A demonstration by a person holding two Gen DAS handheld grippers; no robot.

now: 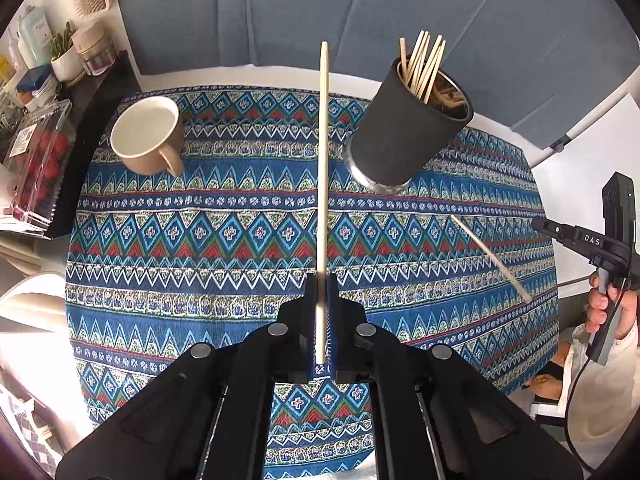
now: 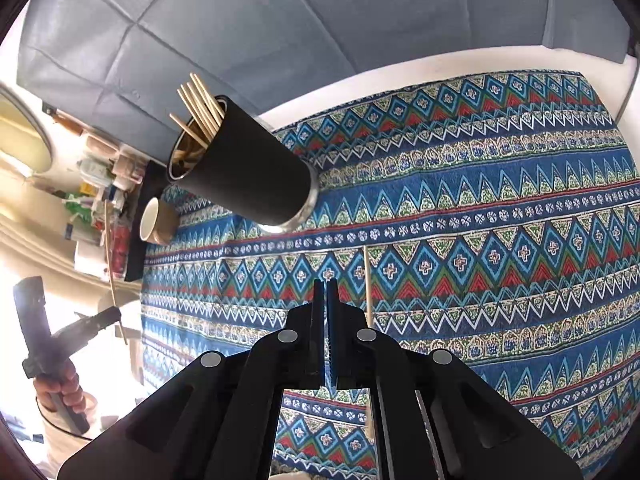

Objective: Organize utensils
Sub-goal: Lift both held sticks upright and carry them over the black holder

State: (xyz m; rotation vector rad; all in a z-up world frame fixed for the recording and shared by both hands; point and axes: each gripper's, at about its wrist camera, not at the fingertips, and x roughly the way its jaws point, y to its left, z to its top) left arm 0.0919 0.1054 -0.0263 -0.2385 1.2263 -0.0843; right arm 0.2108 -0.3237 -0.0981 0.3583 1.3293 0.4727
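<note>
My left gripper is shut on a wooden chopstick that points forward above the patterned cloth. A black holder cup with several chopsticks stands ahead to the right; it also shows in the right wrist view. One loose chopstick lies on the cloth at the right; in the right wrist view this chopstick lies just right of my right gripper, which is shut and empty above the cloth.
A beige mug stands on the cloth at the left. A cluttered shelf with a berry box is at the far left. A blue sofa is behind the table.
</note>
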